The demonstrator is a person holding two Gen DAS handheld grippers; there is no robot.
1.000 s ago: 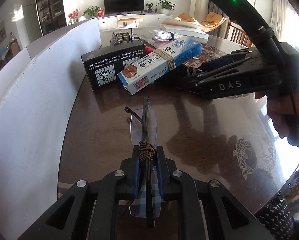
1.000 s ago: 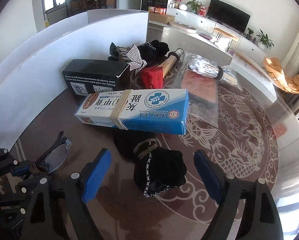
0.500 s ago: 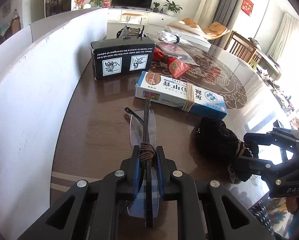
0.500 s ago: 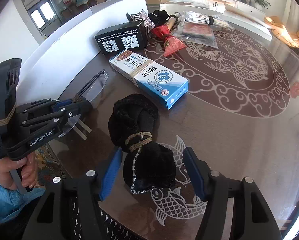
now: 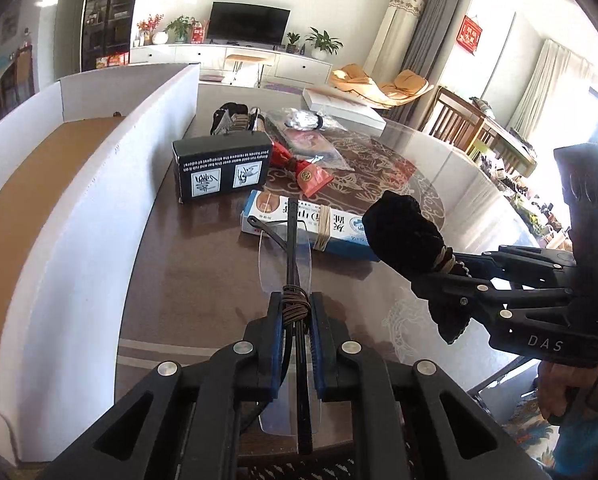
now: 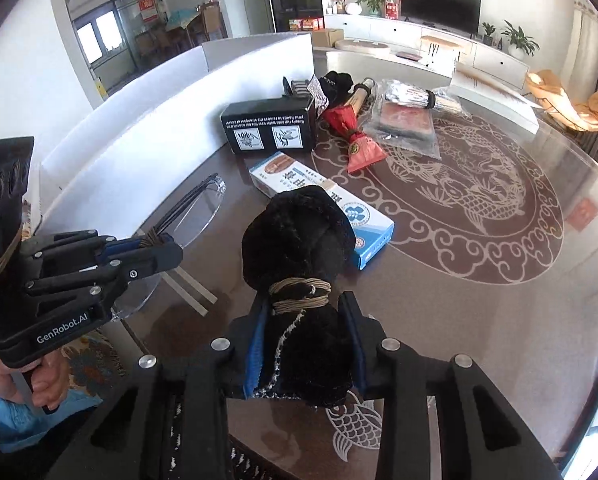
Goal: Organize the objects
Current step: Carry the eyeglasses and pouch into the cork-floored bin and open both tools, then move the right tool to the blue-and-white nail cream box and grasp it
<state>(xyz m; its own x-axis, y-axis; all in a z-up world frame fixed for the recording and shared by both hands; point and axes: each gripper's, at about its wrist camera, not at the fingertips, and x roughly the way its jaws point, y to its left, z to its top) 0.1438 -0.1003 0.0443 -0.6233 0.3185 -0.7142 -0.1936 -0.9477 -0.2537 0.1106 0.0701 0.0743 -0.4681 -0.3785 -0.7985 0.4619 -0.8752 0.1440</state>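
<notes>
Glass table (image 6: 499,320): two boxes, one pouch (image 6: 299,248).

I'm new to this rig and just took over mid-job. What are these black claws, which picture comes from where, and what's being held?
No robot arm here: a person holds one two-finger gripper in each hand, each with a fisheye camera looking along its fingers. The left view shows the left gripper shut on folded glasses, with the right gripper alongside. The right view shows that gripper shut on a black pouch tied with cord. On the table lie a black box, a blue-and-white box with a rubber band, a red packet and plastic-wrapped items. A white carton stands along the left.
</notes>
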